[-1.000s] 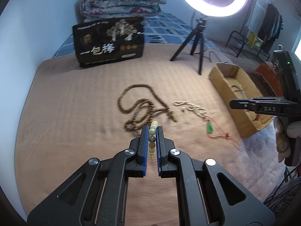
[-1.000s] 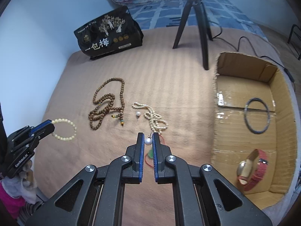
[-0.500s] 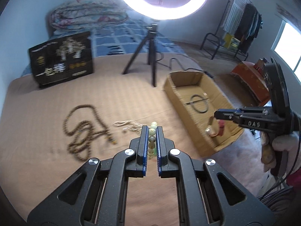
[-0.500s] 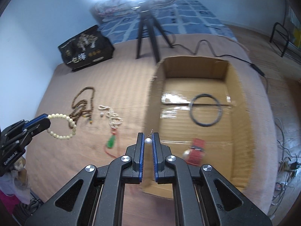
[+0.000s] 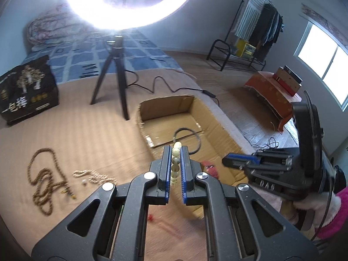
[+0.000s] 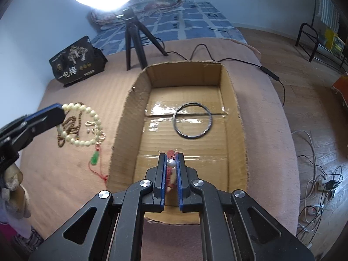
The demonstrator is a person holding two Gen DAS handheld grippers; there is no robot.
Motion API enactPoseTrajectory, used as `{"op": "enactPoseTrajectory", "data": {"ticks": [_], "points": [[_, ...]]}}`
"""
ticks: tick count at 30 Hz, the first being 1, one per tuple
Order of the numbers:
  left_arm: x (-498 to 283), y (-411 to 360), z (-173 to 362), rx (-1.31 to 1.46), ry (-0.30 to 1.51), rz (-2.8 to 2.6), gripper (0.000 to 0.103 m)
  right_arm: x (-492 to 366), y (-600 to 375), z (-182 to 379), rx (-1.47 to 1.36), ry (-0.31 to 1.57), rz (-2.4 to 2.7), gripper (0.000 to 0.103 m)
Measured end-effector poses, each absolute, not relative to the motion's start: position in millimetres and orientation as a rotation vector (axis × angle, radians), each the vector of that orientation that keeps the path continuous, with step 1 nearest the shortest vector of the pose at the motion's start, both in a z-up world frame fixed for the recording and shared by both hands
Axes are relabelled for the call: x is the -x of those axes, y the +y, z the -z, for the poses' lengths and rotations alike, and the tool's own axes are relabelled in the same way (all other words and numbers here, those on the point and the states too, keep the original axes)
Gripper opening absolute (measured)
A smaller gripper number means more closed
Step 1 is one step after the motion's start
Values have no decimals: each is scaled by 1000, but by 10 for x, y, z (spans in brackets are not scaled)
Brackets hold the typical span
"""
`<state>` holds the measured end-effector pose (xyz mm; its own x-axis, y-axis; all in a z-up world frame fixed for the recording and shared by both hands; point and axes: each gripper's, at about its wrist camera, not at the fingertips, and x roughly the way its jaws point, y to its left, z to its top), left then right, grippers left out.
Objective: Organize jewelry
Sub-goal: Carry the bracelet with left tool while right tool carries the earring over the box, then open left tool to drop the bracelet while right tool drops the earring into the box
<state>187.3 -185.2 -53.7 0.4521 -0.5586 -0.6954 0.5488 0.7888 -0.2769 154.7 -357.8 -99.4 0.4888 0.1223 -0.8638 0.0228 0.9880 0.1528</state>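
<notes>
My left gripper (image 5: 175,152) is shut on a cream bead bracelet (image 5: 175,163), which hangs as a loop in the right wrist view (image 6: 87,128), left of the cardboard box (image 6: 128,117). My right gripper (image 6: 171,158) is shut on a pearl earring (image 6: 171,163) and hovers over the box's near end. In the box lie a dark bangle (image 6: 192,120) and a red watch (image 6: 169,154), mostly hidden by my fingers. On the blanket lie a brown bead necklace (image 5: 41,180), a small cream bead strand (image 5: 95,175) and a green pendant on red cord (image 6: 94,158).
A black tripod (image 5: 115,76) with a ring light stands behind the box. A black printed bag (image 5: 26,91) sits at the back left. A cable (image 6: 250,63) runs past the box's far end. The bed edge drops to a wooden floor on the right.
Both grippers have swung right toward the box. The right one now hangs over the box's near end; the left, still holding the bracelet, has come closer to the box's left wall.
</notes>
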Motion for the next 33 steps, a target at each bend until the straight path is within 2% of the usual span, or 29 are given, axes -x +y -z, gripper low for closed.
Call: {"op": "enactPoseTrajectory", "data": {"ticks": [20, 21, 22, 23, 24, 25, 29, 33], "points": [[-2070, -2376, 909, -25, 949, 701, 6, -1552, -3668, 1197, -154, 1094, -30, 8], [-2067, -2379, 910, -30, 951, 698, 6, -1551, -3668, 1201, -155, 1095, -30, 19], [-2069, -2388, 912, -37, 954, 695, 9, -1545, -3665, 1197, -156, 1092, -26, 35], [-2069, -2391, 910, -41, 957, 693, 15, -1537, -3663, 1189, -157, 1084, -23, 43], [-2068, -2386, 909, -41, 958, 693, 31, -1528, -3662, 1180, -158, 1076, -22, 56], [-2064, -2376, 906, -39, 955, 692, 39, -1521, -3659, 1168, -159, 1068, -23, 61], [-2051, -2322, 891, -49, 947, 677, 39, -1515, -3623, 1157, -146, 1068, -21, 62], [-2049, -2219, 857, -40, 938, 658, 39, -1514, -3590, 1151, -129, 1067, -1, 68]]}}
